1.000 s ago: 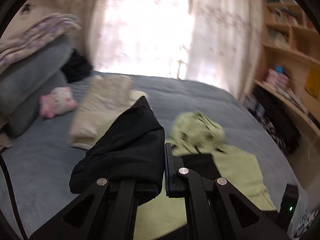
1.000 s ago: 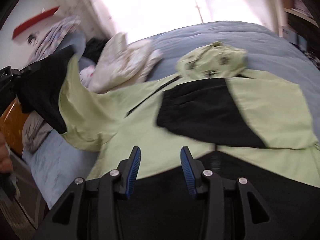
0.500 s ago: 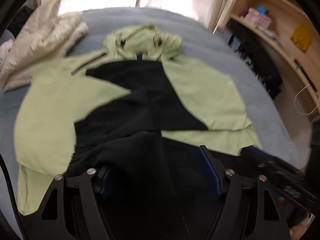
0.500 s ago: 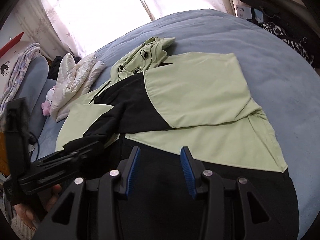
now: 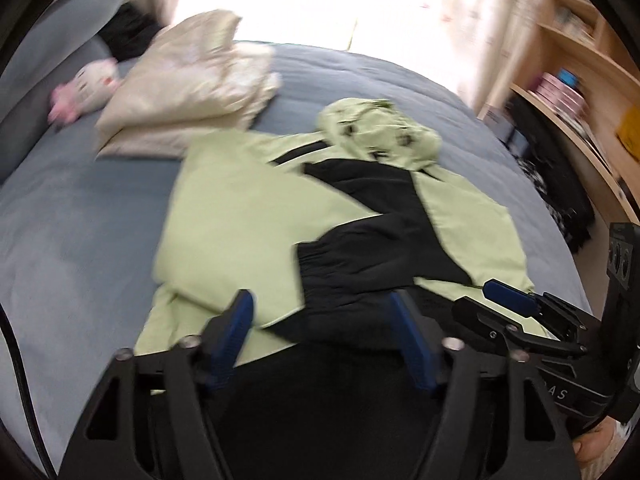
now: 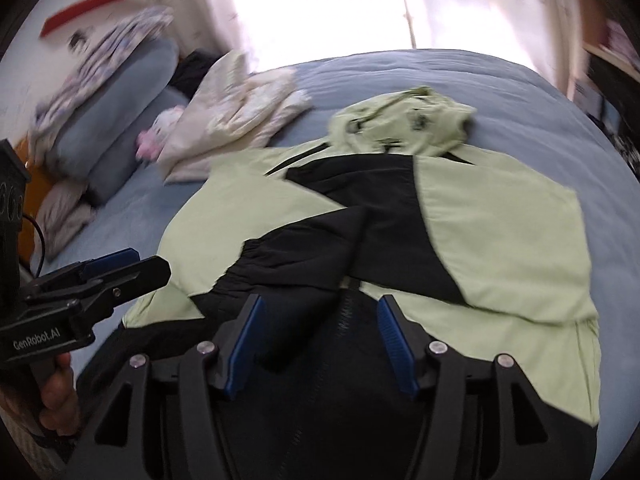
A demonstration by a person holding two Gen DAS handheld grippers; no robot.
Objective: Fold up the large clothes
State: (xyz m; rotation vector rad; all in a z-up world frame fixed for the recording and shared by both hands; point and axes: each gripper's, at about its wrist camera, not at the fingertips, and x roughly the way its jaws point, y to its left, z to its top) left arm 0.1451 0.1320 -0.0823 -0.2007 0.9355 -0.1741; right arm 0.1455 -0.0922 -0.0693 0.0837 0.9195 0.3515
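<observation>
A pale green and black hooded jacket lies spread flat on the blue-grey bedcover, its crumpled green hood pointing toward 12 o'clock and its black hem toward 6 o'clock. Both sleeves are folded inward across the chest, so that the black sleeve ends overlap near the centre of the garment. The left gripper hangs above the hem at 6 o'clock of its own view, its blue-padded fingers spread wide and released, grasping nothing. The right gripper is likewise spread and empty above the black lower panel; it also appears at 4 o'clock in the left view. A folded cream quilted garment lies at 11 o'clock beside the jacket's shoulder. A pink-and-white plush toy rests at 10 o'clock against a grey-blue pillow. Wooden shelves stand at 2 o'clock.
</observation>
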